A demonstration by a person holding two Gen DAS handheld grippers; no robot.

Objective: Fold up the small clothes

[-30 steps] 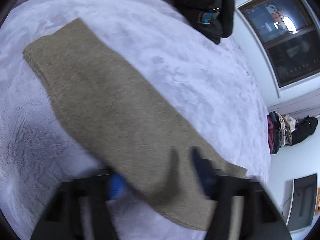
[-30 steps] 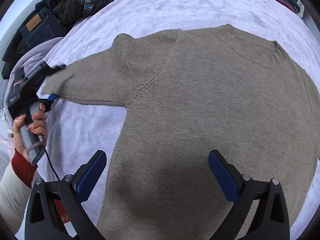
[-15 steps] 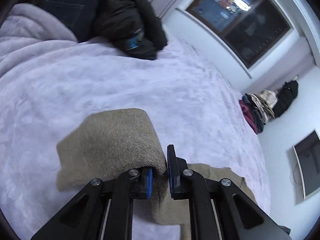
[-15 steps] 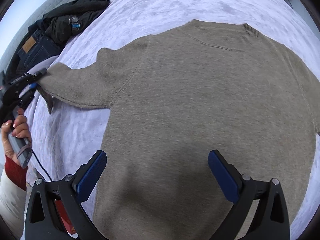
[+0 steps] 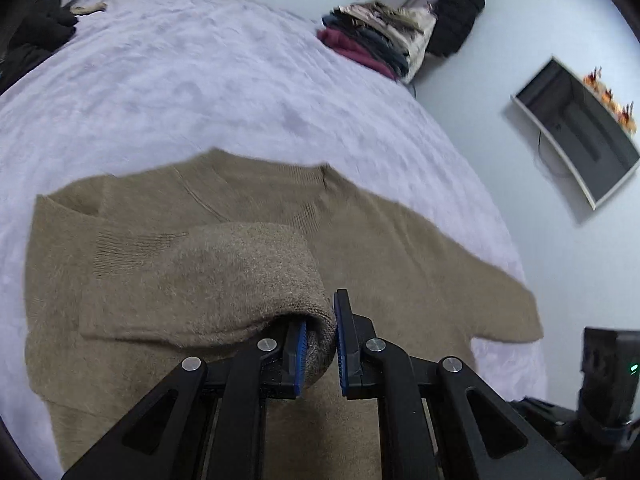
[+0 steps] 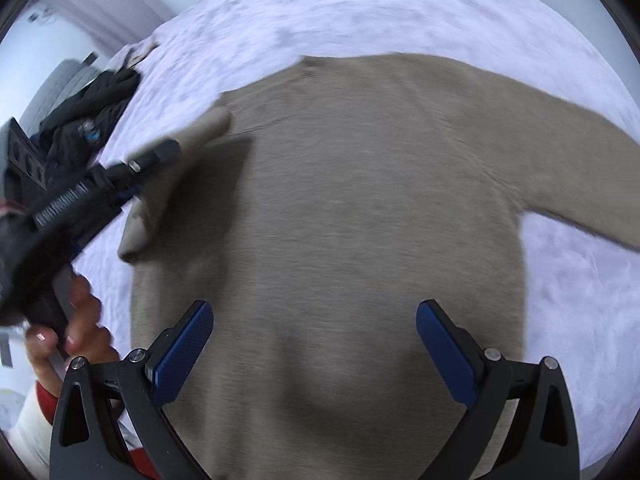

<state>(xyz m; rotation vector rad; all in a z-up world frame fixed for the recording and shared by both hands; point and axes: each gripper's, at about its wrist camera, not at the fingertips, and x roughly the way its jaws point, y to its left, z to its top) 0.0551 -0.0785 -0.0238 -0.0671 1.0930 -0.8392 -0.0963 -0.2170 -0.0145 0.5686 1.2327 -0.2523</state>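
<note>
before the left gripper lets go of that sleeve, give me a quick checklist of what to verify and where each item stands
1. Left gripper shut on the sleeve end: ok, cloth is pinched between the blue pads.
2. Sleeve carried in over the sweater body: ok, it hangs above the chest, not off to the side.
3. Sleeve lying flat: not ok, it is lifted and bunched.
4. Right gripper free to help: ok, open above the lower body with nothing between its pads.
5. Other sleeve folded in: not ok, it lies stretched out on the blanket.
6. Sweater's bottom edge straight: cannot tell, it is out of view.
</note>
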